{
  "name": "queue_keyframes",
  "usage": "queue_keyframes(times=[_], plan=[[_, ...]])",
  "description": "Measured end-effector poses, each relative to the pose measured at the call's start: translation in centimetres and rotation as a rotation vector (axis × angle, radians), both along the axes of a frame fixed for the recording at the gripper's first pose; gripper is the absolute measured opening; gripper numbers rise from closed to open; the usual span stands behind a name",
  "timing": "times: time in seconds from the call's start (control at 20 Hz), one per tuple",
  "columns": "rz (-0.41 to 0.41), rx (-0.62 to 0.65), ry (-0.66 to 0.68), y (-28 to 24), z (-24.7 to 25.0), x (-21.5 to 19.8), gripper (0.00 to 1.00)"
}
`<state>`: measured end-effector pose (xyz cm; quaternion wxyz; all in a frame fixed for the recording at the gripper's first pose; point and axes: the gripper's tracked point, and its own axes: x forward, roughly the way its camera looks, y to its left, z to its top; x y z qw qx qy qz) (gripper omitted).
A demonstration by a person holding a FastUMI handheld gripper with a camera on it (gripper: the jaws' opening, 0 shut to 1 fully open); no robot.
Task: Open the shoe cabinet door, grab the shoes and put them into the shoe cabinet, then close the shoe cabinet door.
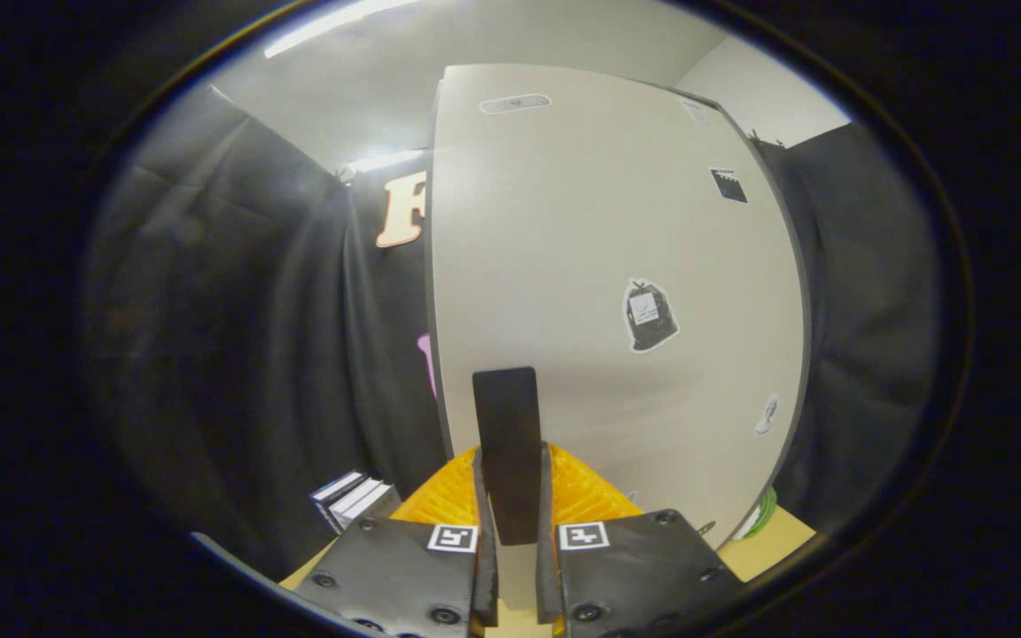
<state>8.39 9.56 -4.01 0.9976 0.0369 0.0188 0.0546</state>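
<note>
Claw [510, 496]: clamped on the dark upright handle [506, 443] of the cabinet door; both fingers [482, 523] pressed against its flat sides, the handle's top standing clear above the tips
Cabinet door [617, 266]: pale panel just ahead of the claw, stickers [650, 315] scattered over its face; near edge [432, 266] seen almost end-on beside the black cloth wall [236, 310]; cannot tell from this angle whether fully shut or slightly ajar
Shoe cabinet: body hidden behind the door; interior unseen
Shoes: none visible at this moment; whereabouts unknown
Surroundings: small stack of books [353, 498] low beside the claw; wooden bench [767, 540] surface beyond the door's far lower corner; green item [764, 512] at that corner, too small to identify
Step in hand: judged as the door-opening pull, first part of the task
Doing it well: keep firm even pressure on both sides of the handle; pull along an arc about the hinge, likely on the far edge, rather than straight back; let the wrist turn with the panel so the handle does not twist out from between the fingers
Risks: slipping off the smooth handle under a sideways tug; dragging the whole cabinet if pulled too sharply
Aim: swing wide enough to leave room for shoes to pass inside
</note>
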Motion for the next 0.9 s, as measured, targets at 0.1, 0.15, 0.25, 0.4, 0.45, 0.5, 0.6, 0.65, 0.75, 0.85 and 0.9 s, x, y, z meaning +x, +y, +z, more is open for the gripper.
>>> queue_keyframes(times=[0.1,0.15,0.25,0.4,0.45,0.5,0.6,0.65,0.75,0.85,0.9], plan=[[0.036,0.001,0.004,-0.3,0.1,-0.9,0.19],[0.059,0.002,0.004,-0.5,0.2,-1.5,0.19],[0.11,0.002,0.013,-1.3,0.1,-3.1,0.19],[0.194,-0.002,0.023,-2.5,0.3,-4.6,0.19],[0.221,0.0,0.024,-2.9,0.4,-4.9,0.19],[0.245,0.002,0.028,-3.4,0.5,-5.0,0.19],[0.285,0.007,0.032,-4.6,0.7,-5.0,0.19],[0.303,0.01,0.036,-5.3,0.8,-5.0,0.19],[0.333,0.015,0.044,-6.0,0.8,-4.0,0.19],[0.359,0.019,0.052,-7.0,0.9,-3.1,0.19],[0.368,0.02,0.055,-7.5,0.8,-2.9,0.19]])
